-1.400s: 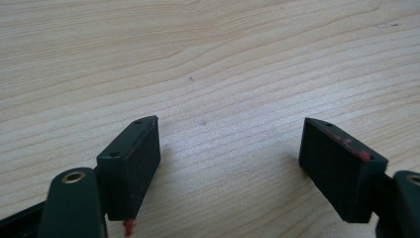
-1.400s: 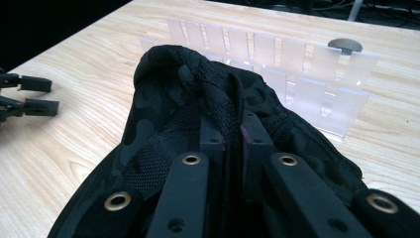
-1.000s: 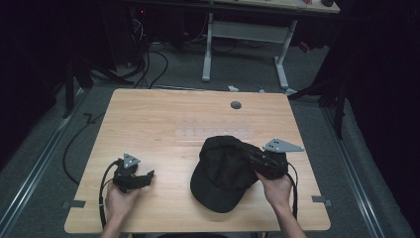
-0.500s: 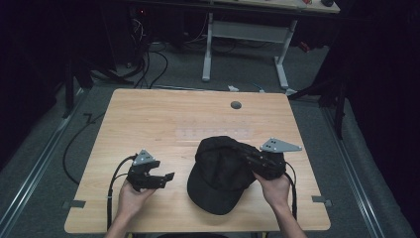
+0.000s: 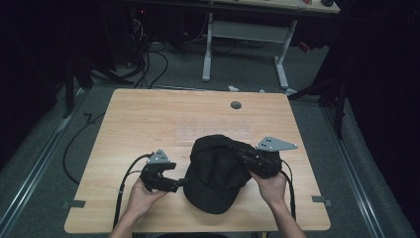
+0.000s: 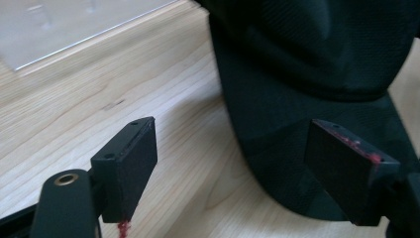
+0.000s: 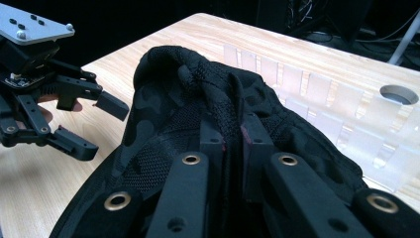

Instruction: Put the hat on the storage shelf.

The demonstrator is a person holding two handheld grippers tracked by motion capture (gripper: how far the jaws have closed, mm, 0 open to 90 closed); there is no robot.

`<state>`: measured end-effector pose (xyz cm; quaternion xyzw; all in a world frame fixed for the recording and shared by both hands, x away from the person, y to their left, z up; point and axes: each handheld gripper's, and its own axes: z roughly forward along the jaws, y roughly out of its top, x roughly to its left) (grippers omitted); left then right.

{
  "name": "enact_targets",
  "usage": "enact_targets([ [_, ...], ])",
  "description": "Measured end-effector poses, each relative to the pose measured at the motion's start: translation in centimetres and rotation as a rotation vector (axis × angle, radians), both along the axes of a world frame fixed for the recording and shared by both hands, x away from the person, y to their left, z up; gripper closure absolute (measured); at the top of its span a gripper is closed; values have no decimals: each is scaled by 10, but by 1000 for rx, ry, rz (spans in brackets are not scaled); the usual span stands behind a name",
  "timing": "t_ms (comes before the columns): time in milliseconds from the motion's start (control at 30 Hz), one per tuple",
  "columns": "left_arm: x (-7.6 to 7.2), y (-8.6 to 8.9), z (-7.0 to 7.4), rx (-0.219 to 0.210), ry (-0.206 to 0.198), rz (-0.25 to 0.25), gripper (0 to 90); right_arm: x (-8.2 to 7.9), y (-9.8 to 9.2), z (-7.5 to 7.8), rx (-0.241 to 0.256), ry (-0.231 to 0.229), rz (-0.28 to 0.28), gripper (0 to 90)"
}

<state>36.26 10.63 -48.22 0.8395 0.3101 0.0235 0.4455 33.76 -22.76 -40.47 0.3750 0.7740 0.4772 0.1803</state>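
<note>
Black cap (image 5: 218, 171) on wooden table (image 5: 148, 119), dark room.

Bare table (image 5: 148, 119) beyond the cap (image 5: 218, 171) lies unobstructed

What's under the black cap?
The cap lies on the wooden table, so the table is under its edges. Whatever sits beneath its dome is covered by the fabric and cannot be seen.
</note>
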Motion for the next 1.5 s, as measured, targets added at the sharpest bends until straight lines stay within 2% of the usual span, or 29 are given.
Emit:
enact_targets([
  [100,0,-4,1,-8,2,-18,208,1,3,2,-7,-9,13,831],
  [333,1,-7,0,-20,24,-45,217,5,10,6,15,-16,52,831],
  [633,2,-7,1,-37,48,-80,218,9,16,10,41,-41,135,829],
  [933,4,-7,1,-53,77,-111,246,11,18,13,56,-59,171,828],
  [1200,4,-8,3,-62,93,-129,325,14,19,13,50,-66,172,828],
  [1233,4,-7,3,-62,91,-130,346,14,19,13,49,-68,169,828],
  [1300,2,-6,4,-68,81,-129,448,13,18,14,47,-75,161,823],
  [1500,2,-1,7,-101,87,-126,556,12,17,15,36,-97,149,818],
])
